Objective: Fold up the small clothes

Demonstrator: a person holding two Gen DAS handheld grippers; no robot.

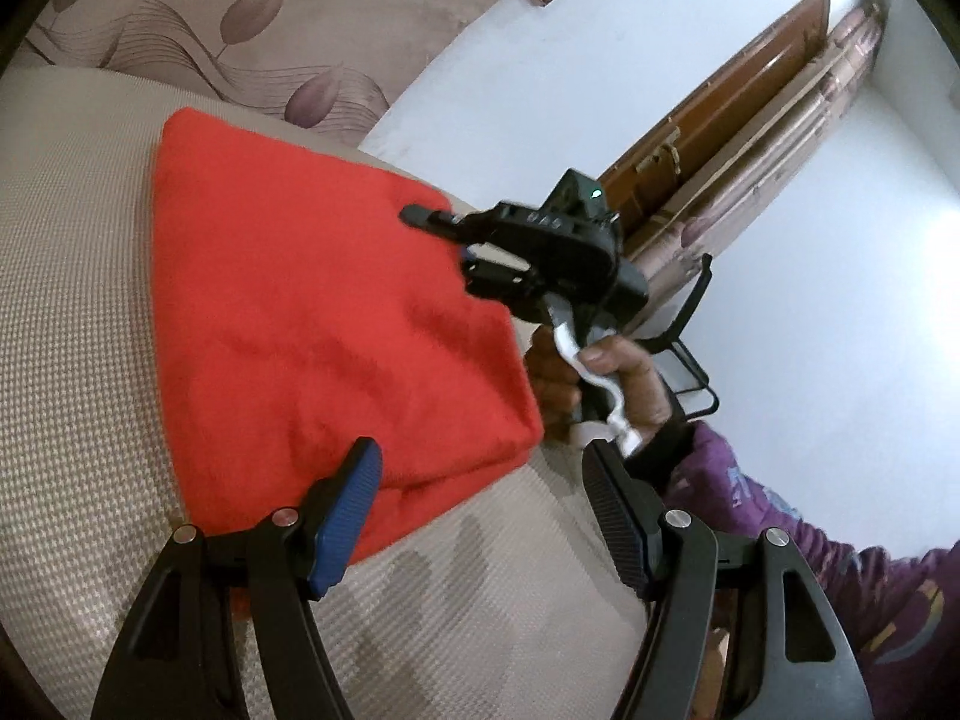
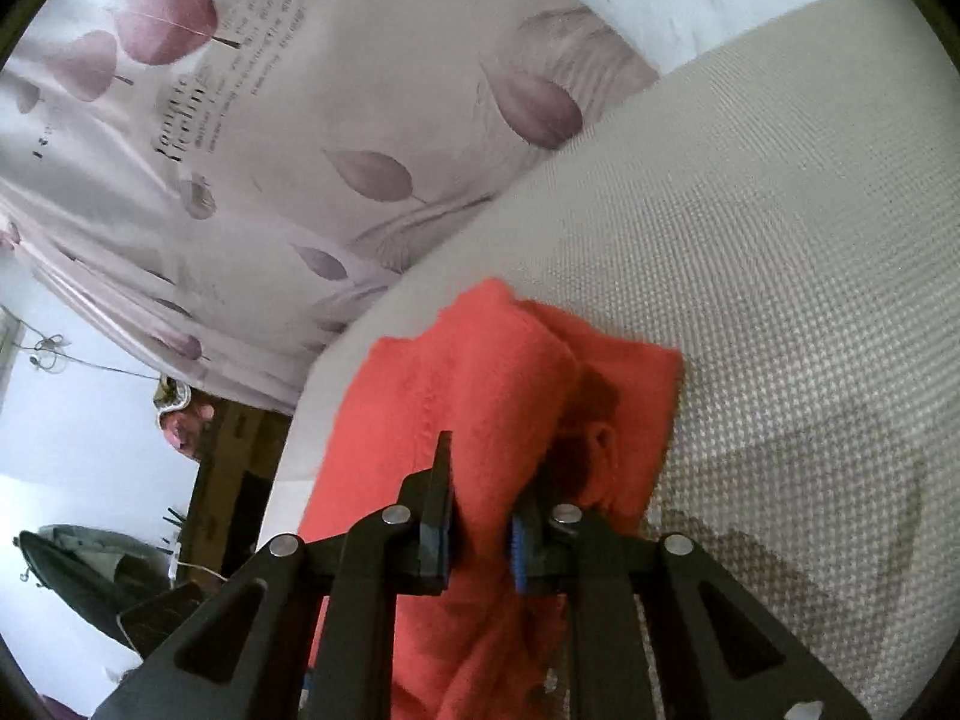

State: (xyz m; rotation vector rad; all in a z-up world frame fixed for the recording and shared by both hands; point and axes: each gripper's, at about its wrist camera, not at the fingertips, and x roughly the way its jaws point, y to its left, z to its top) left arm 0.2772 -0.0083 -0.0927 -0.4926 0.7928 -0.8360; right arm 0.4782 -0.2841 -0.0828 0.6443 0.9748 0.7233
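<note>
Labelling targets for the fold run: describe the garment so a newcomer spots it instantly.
Find the beige woven surface in front of the leaf-print curtain. On it lies the red fleecy cloth, part folded, with the right gripper shut on one edge. It is the only bright, plain-coloured item there.

My two wrist cameras are looking down along my fingers, close over the same red cloth [image 1: 312, 324] on the woven cushion [image 2: 780, 276].
</note>
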